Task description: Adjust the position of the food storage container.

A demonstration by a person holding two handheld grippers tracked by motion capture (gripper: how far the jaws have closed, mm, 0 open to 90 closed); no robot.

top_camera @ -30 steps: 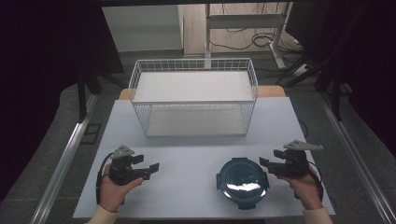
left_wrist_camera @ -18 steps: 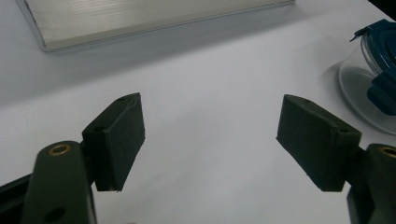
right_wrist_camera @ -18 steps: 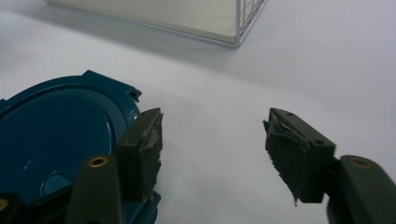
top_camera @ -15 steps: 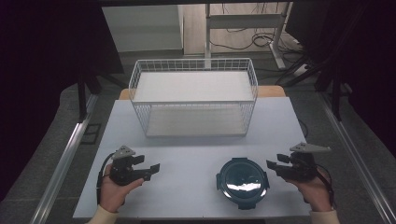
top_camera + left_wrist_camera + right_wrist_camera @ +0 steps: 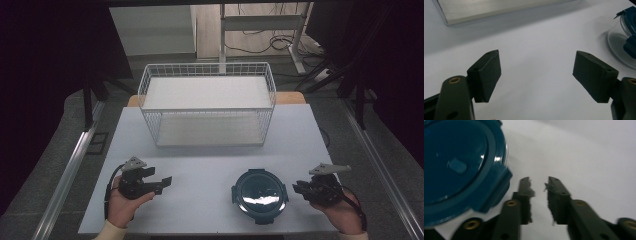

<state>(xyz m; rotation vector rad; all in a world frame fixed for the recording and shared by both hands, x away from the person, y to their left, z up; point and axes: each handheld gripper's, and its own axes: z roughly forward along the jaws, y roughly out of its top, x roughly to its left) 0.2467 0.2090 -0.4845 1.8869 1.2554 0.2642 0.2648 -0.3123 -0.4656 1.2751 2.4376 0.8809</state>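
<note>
Round container with blue lid (image 5: 259,195) low in the frame, right of centre, on the white table (image 5: 210,165). Right gripper (image 5: 299,189) at lower right, just beside the container, apart from it; jaws just closing, now a narrow gap, nothing between. Left gripper (image 5: 167,181) at lower left, released, jaws wide, nothing held. Wire basket (image 5: 207,107) in upper centre, well apart.
</note>
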